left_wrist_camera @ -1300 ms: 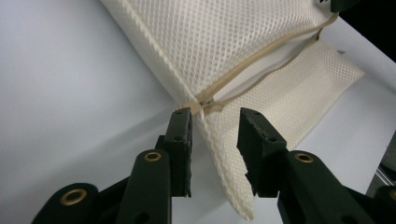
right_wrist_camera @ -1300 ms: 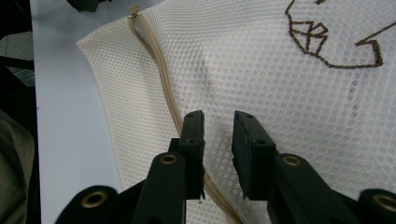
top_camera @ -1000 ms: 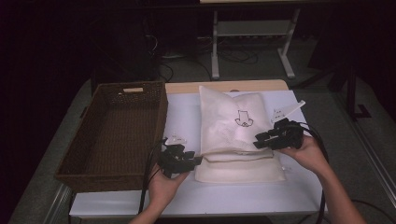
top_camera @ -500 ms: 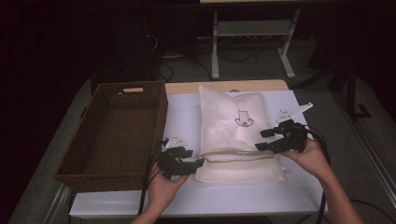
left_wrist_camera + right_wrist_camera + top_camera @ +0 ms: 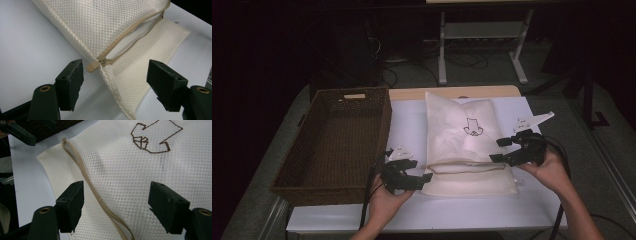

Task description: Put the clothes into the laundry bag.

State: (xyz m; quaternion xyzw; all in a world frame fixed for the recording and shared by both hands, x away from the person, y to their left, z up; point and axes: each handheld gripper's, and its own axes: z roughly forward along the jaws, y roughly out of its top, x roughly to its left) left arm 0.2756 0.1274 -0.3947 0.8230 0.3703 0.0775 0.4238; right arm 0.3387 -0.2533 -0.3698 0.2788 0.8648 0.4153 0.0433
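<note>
Flanking one mesh bag (image 5: 464, 145), two grippers, jaws apart, one basket (image 5: 334, 140)

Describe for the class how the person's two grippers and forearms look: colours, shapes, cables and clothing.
Both the left gripper and the right gripper are black, each with two blocky, flat-faced jaws; brass-coloured rivets show at the jaw bases in the gripper views. Each carries a pale grey three-cornered plate on top and trails a black cable. The forearms are bare: no sleeves or gloves in view.

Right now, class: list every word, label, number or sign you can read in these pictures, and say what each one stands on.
No readable words or numbers.
Mesh bag: a brown stitched outline figure, a picture, not letters.
Basket: a pale tag on the far rim, too small to read.
</note>
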